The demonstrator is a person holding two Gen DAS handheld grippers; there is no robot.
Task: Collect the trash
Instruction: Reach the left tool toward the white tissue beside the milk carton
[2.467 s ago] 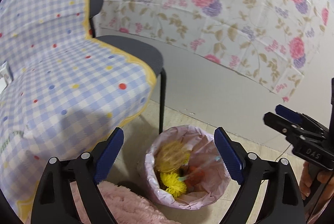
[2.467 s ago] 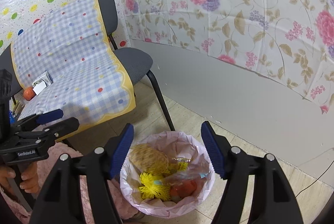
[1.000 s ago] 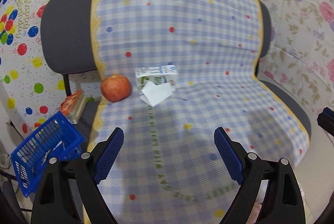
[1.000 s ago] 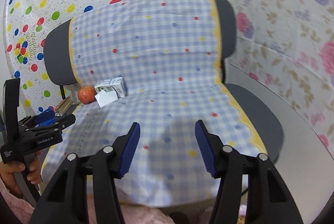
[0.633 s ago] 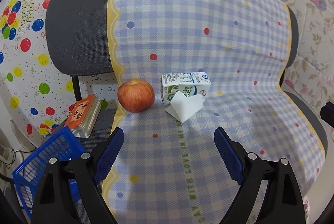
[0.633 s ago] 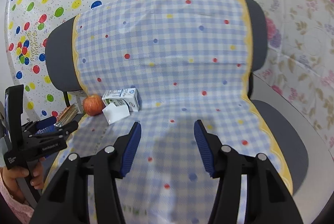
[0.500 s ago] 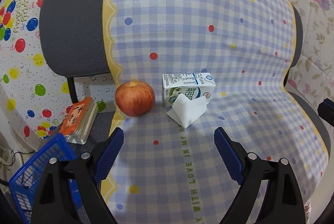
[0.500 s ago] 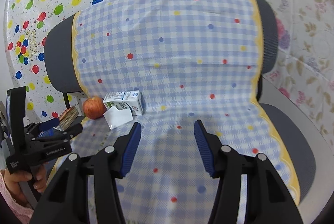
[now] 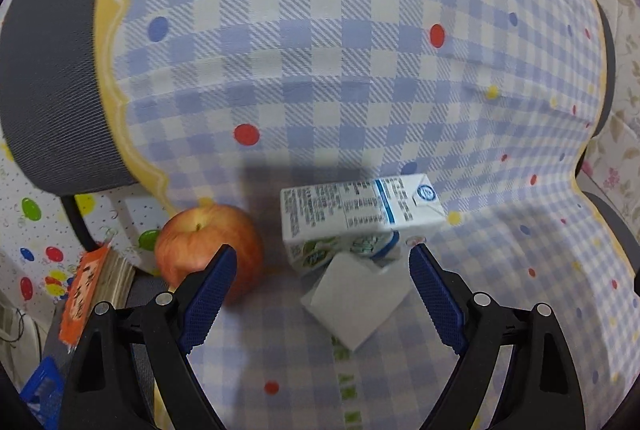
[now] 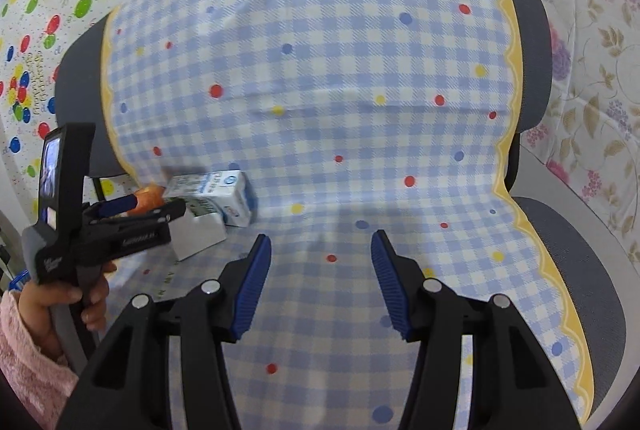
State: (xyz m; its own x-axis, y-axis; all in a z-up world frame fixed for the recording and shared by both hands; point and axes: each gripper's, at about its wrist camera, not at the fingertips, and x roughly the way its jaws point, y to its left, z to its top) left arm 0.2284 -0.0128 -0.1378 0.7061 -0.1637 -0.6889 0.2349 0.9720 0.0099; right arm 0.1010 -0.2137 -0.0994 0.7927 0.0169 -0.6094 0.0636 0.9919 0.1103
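A white and blue milk carton (image 9: 360, 218) lies on its side on the checked cloth (image 9: 360, 77) over the chair seat, with a folded white tissue (image 9: 356, 302) leaning against its front. A red apple (image 9: 200, 250) sits just left of the carton. My left gripper (image 9: 322, 270) is open, its blue pads spread to either side of the tissue and carton, touching neither. The right wrist view shows the carton (image 10: 224, 193), the tissue (image 10: 196, 234) and the left gripper (image 10: 140, 211) held by a hand at the left. My right gripper (image 10: 320, 254) hangs open over bare cloth.
An orange-covered book (image 9: 86, 298) lies on the grey seat left of the apple, with a blue basket (image 9: 40, 390) below it. The chair's grey back (image 9: 48, 69) rises behind. Spotted and floral sheets cover the walls. A pink sleeve (image 10: 28, 362) is at the lower left.
Both grippers swung from the bin on the floor to the chair. The left one has closed in on the carton and tissue, which now fill its view. The right one moved nearer the seat.
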